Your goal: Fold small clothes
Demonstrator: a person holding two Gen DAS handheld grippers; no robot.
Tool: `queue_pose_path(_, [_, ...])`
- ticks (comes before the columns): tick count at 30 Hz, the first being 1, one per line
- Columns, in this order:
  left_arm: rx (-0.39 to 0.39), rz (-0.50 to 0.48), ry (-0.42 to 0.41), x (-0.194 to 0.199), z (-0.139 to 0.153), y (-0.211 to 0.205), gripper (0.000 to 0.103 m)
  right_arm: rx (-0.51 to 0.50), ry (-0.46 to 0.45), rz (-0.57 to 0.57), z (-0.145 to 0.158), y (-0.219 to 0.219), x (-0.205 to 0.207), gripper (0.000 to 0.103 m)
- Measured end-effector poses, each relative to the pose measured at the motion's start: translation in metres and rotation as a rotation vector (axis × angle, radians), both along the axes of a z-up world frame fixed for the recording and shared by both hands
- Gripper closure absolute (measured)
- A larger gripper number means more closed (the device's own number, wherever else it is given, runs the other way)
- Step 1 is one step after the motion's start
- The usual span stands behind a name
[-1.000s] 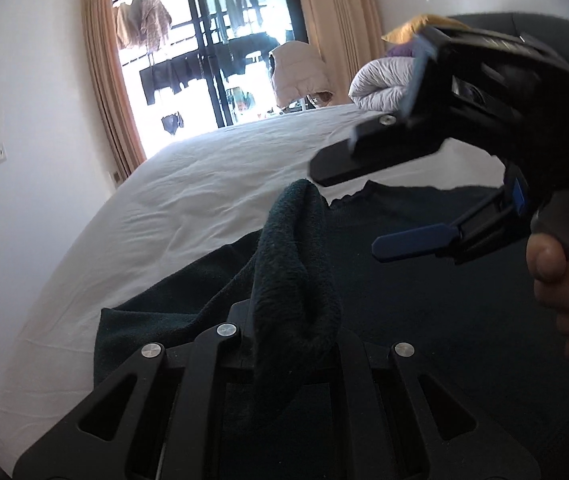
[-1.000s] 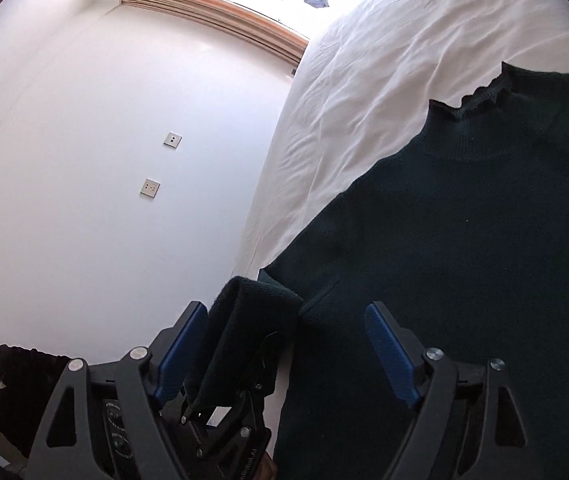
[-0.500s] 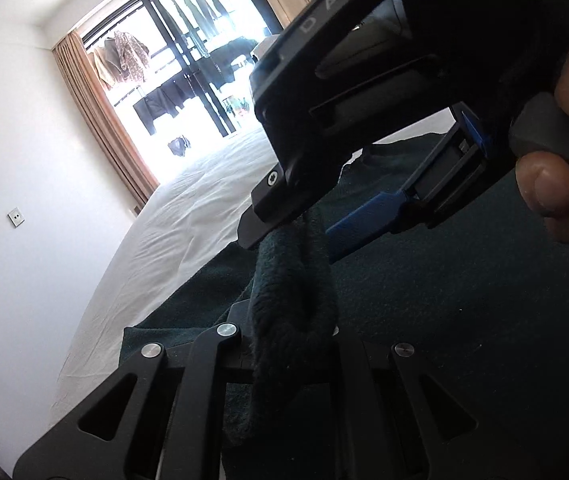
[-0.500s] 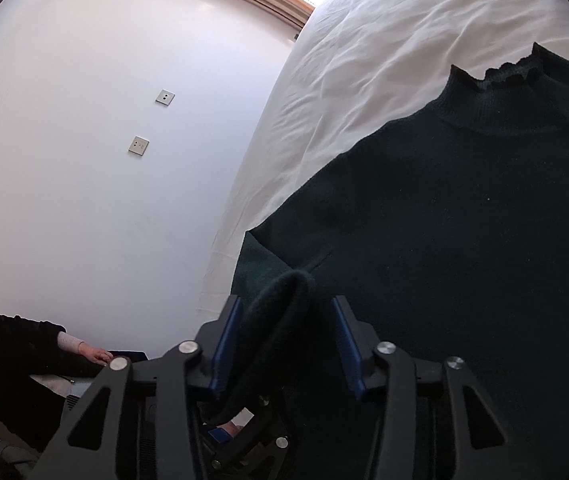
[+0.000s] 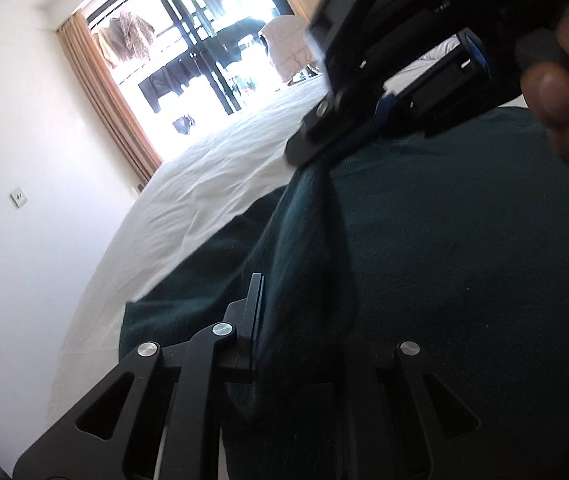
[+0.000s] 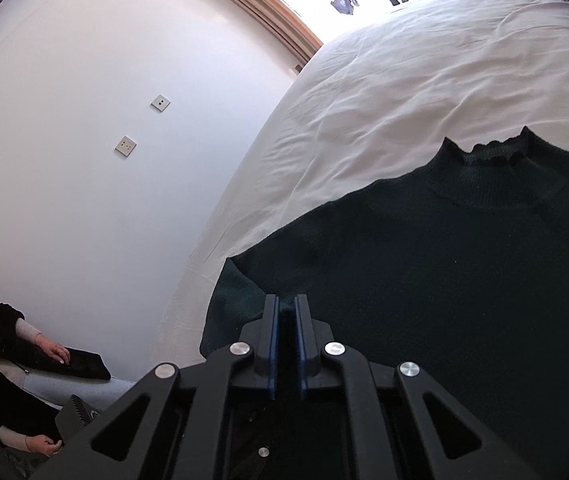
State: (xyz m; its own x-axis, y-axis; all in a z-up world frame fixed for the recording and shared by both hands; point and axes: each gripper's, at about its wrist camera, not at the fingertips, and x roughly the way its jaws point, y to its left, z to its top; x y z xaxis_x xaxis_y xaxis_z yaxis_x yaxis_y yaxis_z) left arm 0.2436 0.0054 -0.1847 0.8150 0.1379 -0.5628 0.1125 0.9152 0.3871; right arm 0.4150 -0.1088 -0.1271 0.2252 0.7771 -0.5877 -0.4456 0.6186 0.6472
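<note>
Left wrist view: the dark green sweater (image 5: 464,248) is being spread flat on the white bed (image 5: 212,184), and its sleeve (image 5: 304,264) is being pinched by the left gripper (image 5: 300,344), whose jaws are easing open around the cloth. Further right, the right gripper (image 5: 324,140) is being closed onto the same sleeve (its blue pads (image 6: 271,344) are being pressed onto a thin fold). A slip is being risked: if the left jaws release before the right pinch is secure, the sleeve could drop and bunch.
</note>
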Motion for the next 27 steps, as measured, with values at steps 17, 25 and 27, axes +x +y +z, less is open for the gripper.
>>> queue_pose_path(17, [0.057,0.015,-0.09,-0.038,0.006,-0.016,0.09,0.137,0.248,0.001,-0.03,-0.021,-0.006,0.028])
queue_pose_path(25, [0.058,0.007,-0.089,-0.038,-0.003,-0.012,0.09,0.056,0.194,0.101,-0.039,0.012,-0.01,0.09])
queue_pose_path(27, [0.056,-0.002,-0.073,-0.039,-0.005,-0.013,0.09,0.035,0.158,0.096,-0.035,0.012,-0.012,0.093])
